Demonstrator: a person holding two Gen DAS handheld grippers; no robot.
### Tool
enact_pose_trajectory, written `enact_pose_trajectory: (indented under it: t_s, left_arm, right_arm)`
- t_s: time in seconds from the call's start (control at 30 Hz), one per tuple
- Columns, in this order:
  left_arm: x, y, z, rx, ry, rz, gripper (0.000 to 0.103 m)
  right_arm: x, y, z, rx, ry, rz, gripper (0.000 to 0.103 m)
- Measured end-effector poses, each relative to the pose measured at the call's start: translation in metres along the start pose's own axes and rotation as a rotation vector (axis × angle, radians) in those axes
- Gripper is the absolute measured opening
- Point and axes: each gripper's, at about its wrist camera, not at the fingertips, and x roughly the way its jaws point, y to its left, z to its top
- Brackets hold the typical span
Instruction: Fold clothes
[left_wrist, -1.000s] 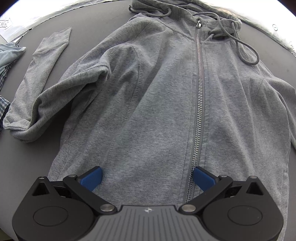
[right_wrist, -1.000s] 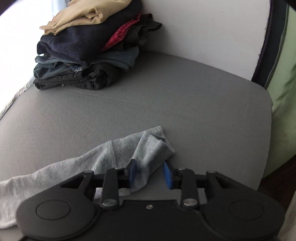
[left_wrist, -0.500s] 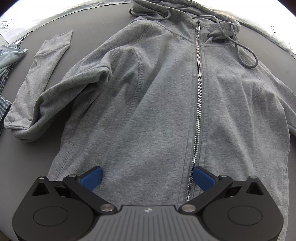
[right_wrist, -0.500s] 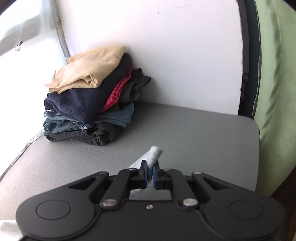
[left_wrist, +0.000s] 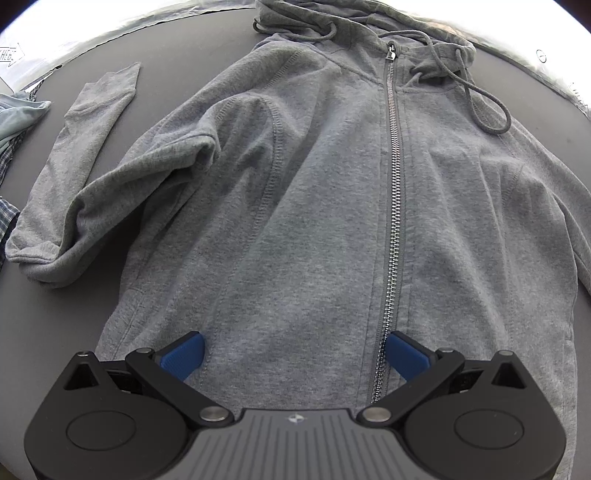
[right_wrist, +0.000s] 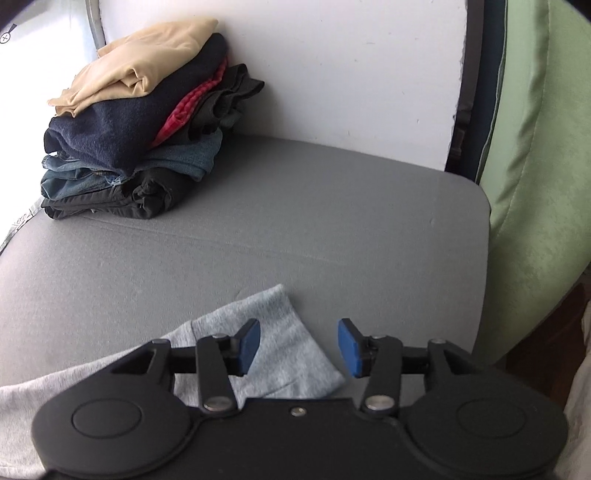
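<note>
Ahead of the wide-open, empty left hand-held gripper (left_wrist: 293, 352) the hoodie (left_wrist: 332, 206) lies flat and unfolded, its sleeve cuff (right_wrist: 280, 339) under the open, empty right hand-held gripper (right_wrist: 299, 345), a folded pile (right_wrist: 136, 129) beyond.

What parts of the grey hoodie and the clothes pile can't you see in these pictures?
- Hoodie hem: left wrist view, covered by the open left tool.
- Its right sleeve: left wrist view, cut off by the picture's right edge.
- Sleeve beyond the cuff: right wrist view, hidden under the open right tool.
- Plaid cloth: left wrist view, mostly cut off by the left edge.
- Clothes pile: right wrist view, lower garments buried under upper ones.
</note>
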Motion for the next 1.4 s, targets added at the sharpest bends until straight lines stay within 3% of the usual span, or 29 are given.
enact_pose_trajectory:
  t_s: [0.23,0.27,0.3,0.37,0.4,0.73,0.77,0.83,0.87,0.9,0.97,1.03,1.1,1.3,1.4]
  left_arm:
    - [-0.002,0.001,-0.002,-0.005,-0.016,0.000,0.103]
    - [-0.002,0.001,-0.002,-0.005,-0.018,0.000,0.103]
    - [-0.002,0.001,-0.002,-0.006,-0.019,0.001,0.103]
    - [-0.002,0.001,-0.002,-0.007,-0.023,0.001,0.103]
    - [-0.003,0.001,-0.003,-0.008,-0.025,0.002,0.103]
    - [-0.005,0.001,-0.009,-0.006,-0.067,0.003,0.103]
    - [-0.005,0.001,-0.011,-0.005,-0.081,0.002,0.103]
    - [-0.007,0.001,-0.016,-0.003,-0.110,0.001,0.103]
    - [-0.008,0.002,-0.019,-0.007,-0.122,0.003,0.103]
    - [-0.011,0.002,-0.022,-0.009,-0.126,0.015,0.103]
    - [-0.020,0.004,-0.032,-0.012,-0.130,0.055,0.103]
    - [-0.034,0.015,-0.046,-0.019,-0.165,0.021,0.103]
    - [-0.047,0.029,-0.058,-0.045,-0.194,-0.004,0.103]
    - [-0.073,0.094,-0.081,-0.206,-0.240,-0.044,0.103]
    - [-0.080,0.124,-0.086,-0.233,-0.252,-0.061,0.103]
  right_arm:
    - [0.039,-0.004,0.011,0.037,0.085,0.087,0.066]
    - [0.040,-0.003,0.011,0.026,0.084,0.096,0.061]
    - [0.039,-0.001,0.010,0.007,0.078,0.103,0.033]
    - [0.040,0.002,0.010,-0.037,0.068,0.097,0.008]
    - [0.041,0.004,0.011,-0.064,0.064,0.078,0.003]
    - [0.051,0.022,0.017,-0.334,0.023,-0.118,0.002]
    - [0.046,0.023,0.017,-0.329,0.013,-0.091,0.004]
    - [0.036,0.030,0.015,-0.321,0.000,-0.029,0.019]
    - [0.030,0.034,0.013,-0.318,-0.007,0.000,0.034]
    - [0.025,0.041,0.010,-0.328,-0.012,0.020,0.041]
    - [0.014,0.059,0.002,-0.373,-0.010,0.079,0.048]
    - [0.001,0.081,-0.010,-0.427,-0.010,0.146,0.059]
    - [-0.015,0.101,-0.024,-0.473,-0.012,0.213,0.083]
    - [-0.070,0.155,-0.080,-0.591,0.024,0.394,0.101]
    - [-0.091,0.176,-0.108,-0.618,0.062,0.463,0.102]
